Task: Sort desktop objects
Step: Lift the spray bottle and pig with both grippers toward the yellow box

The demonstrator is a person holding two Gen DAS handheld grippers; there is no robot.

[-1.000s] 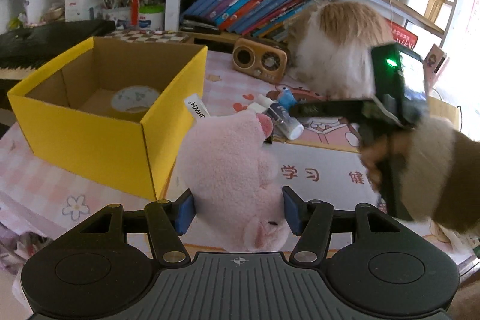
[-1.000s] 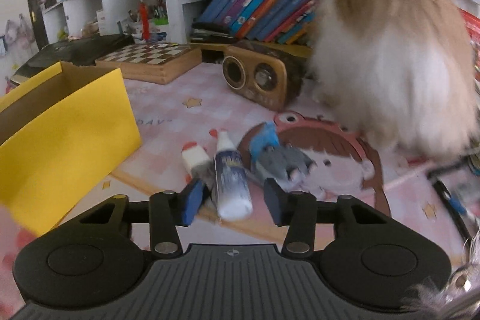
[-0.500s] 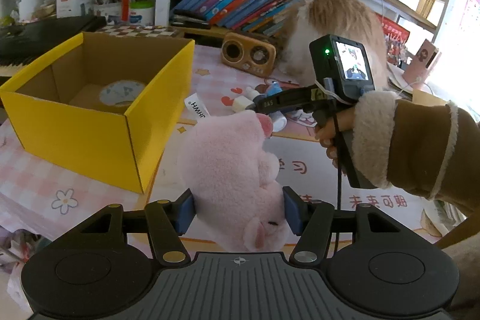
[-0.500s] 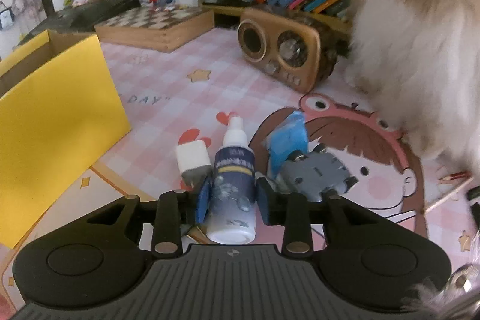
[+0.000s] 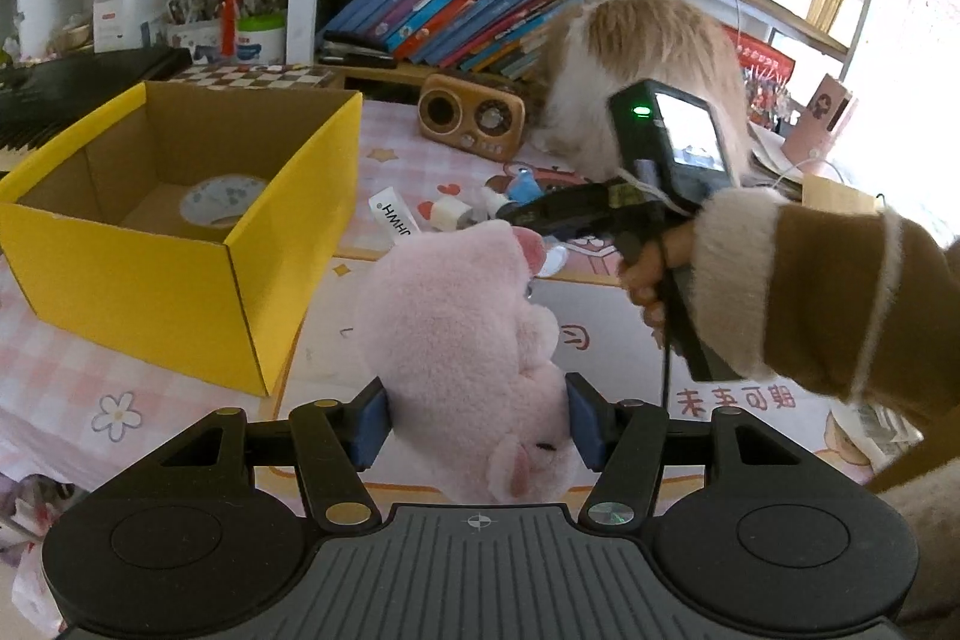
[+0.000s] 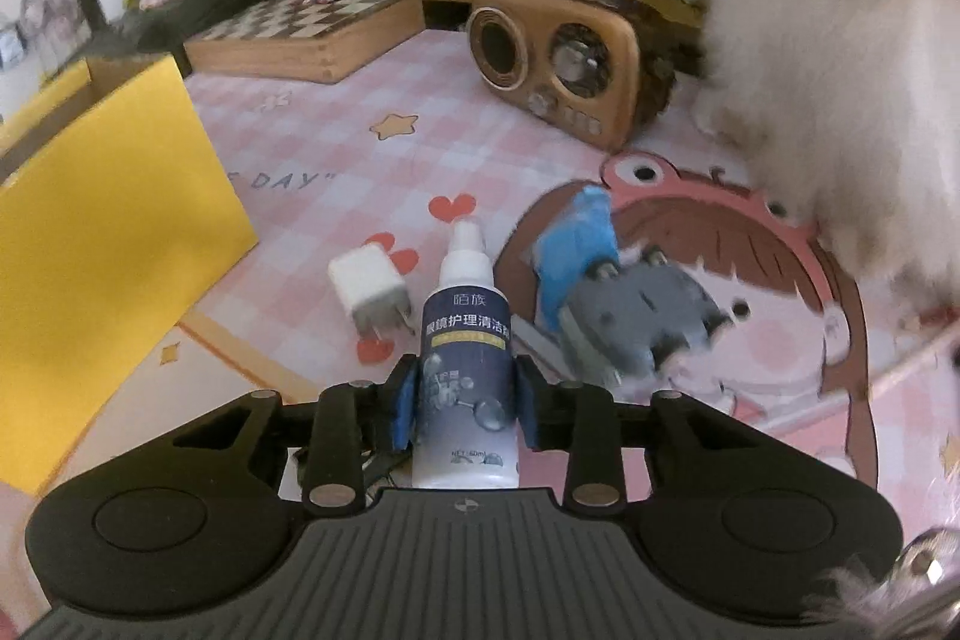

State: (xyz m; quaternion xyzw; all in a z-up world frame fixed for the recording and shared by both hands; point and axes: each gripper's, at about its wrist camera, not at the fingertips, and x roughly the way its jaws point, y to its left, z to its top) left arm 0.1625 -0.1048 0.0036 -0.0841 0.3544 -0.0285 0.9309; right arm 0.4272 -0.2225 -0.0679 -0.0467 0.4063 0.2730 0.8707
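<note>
My left gripper is shut on a pink plush pig, held above the desk just right of the open yellow box, which holds a tape roll. My right gripper is shut on a small dark-blue spray bottle with a white nozzle. The right gripper also shows in the left wrist view, reaching over the desk beyond the pig. A white charger plug and a blue-and-grey toy lie beside the bottle.
A long-haired cat sits at the back right on the pink mat. A wooden radio and a chessboard box stand at the back. A white tube lies by the box corner. Bookshelves rise behind.
My right gripper closed on the spray bottle and has lifted it slightly off the mat. My left gripper keeps its hold on the pig and has drifted a little back from the box.
</note>
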